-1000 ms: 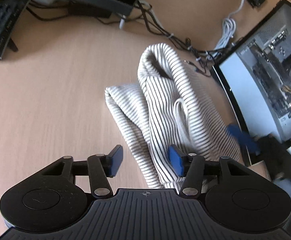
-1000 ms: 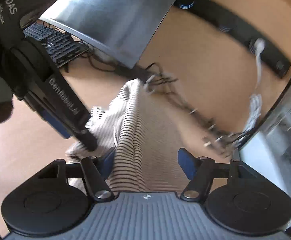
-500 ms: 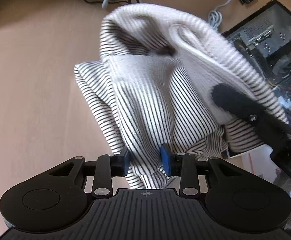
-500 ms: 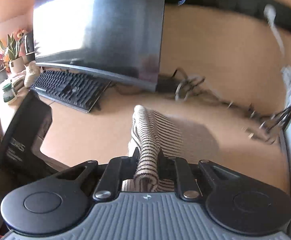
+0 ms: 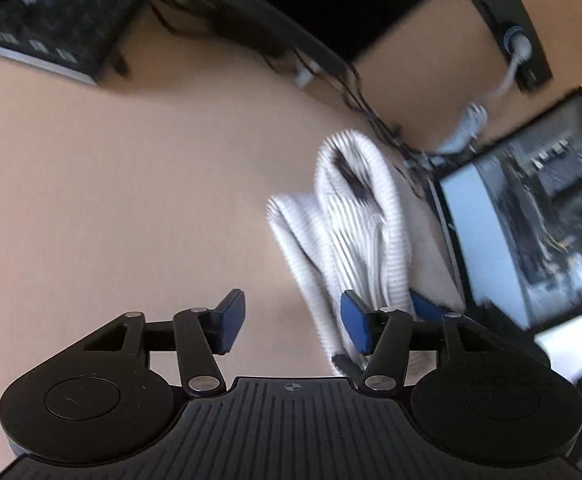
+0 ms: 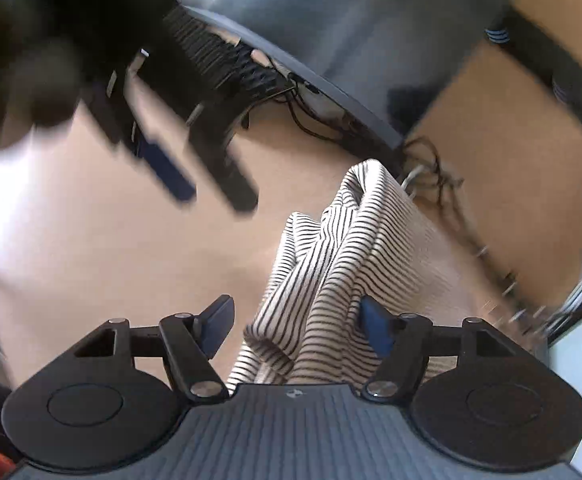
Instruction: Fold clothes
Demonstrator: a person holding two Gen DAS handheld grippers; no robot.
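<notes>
Left tongs [image 5: 293, 322] in the left wrist view: jaws spread about halfway and opening, nothing pinched. Only bare desk [image 5: 131, 200] shows in the gap. The striped top [image 5: 355, 232] lies off to the right of the gap; its near end runs down just past the right pad [image 5: 355, 326], which overlaps the cloth edge without squeezing it. Long axis of the bundle runs away from the camera, near end at the tongs, far end toward the cables [image 5: 371, 112] and the open computer case [image 5: 531, 220]. A blue pad of the other tongs shows just right of the cloth. View is blurred.

Versus half a second ago: the jaws were narrow with cloth bunched between them and the top filled the view; now it's let go and the top sits slumped on the desk, further off.

Right tongs [image 6: 297, 326] in the right wrist view: jaws fairly wide and opening, pads not pressing. The top [image 6: 331, 280] lies inside the gap, biased to the right pad [image 6: 375, 324], which touches or nearly touches the fabric; clear desk between the cloth and the left pad. Same long axis, near hem under the tongs, far end by the monitor [image 6: 331, 20] base. Left tongs [image 6: 207, 184] hang blurred up-left, well apart from the cloth.

Versus half a second ago: these jaws were clamped on a raised fold; that's dropped now.

My read: right tongs are nearer and better lined up for the next grab.
</notes>
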